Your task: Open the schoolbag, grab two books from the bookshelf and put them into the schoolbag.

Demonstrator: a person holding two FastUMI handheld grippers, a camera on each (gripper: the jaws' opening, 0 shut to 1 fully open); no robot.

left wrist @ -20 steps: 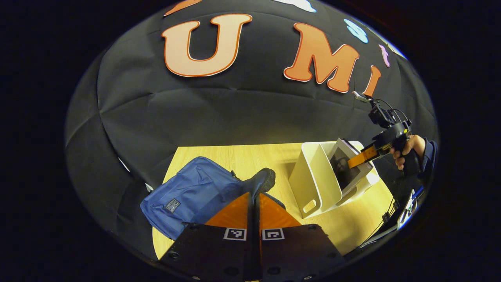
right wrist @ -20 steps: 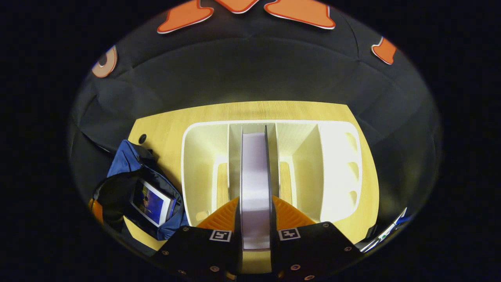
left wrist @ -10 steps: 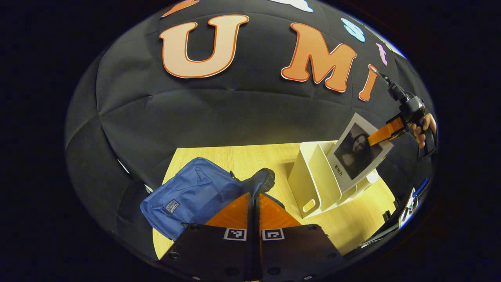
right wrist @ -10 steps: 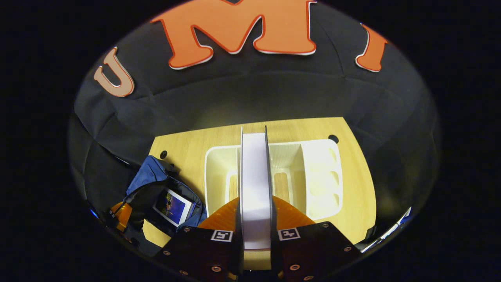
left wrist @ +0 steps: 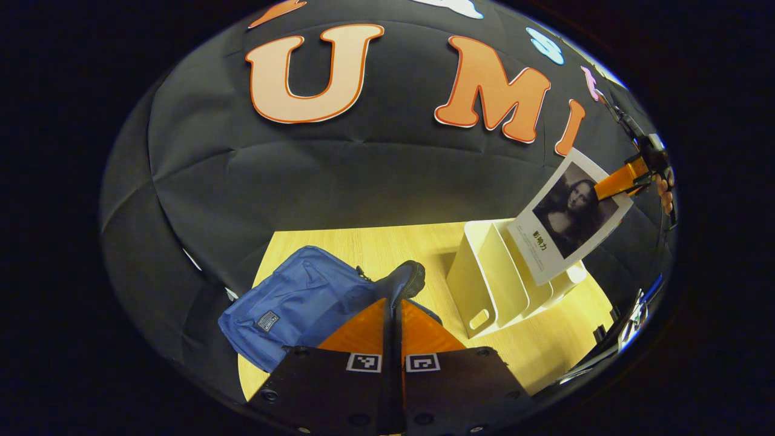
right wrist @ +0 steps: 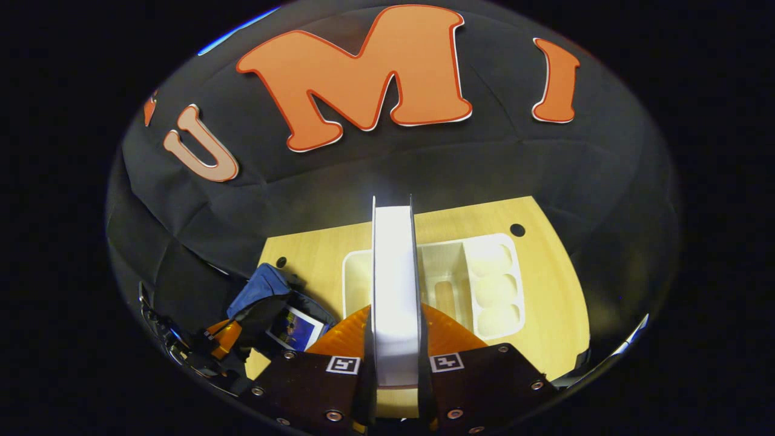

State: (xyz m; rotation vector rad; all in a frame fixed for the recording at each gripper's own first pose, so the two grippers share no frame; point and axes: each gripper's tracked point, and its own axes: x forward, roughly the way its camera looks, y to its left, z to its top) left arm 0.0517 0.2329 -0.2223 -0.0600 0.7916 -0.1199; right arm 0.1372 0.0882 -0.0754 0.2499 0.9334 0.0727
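Now one book [right wrist: 395, 290], one schoolbag [left wrist: 296, 303].

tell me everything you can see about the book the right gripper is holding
The book is a thin paperback with a white cover bearing a dark portrait picture and a short line of print. The right gripper clamps it, both orange fingers pressing its covers, white page edge facing that camera. It hangs tilted in the air above the white bookshelf, touching nothing else.

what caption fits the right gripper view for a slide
Right hand-held gripper holds a book above the white bookshelf, with the open blue schoolbag alongside.
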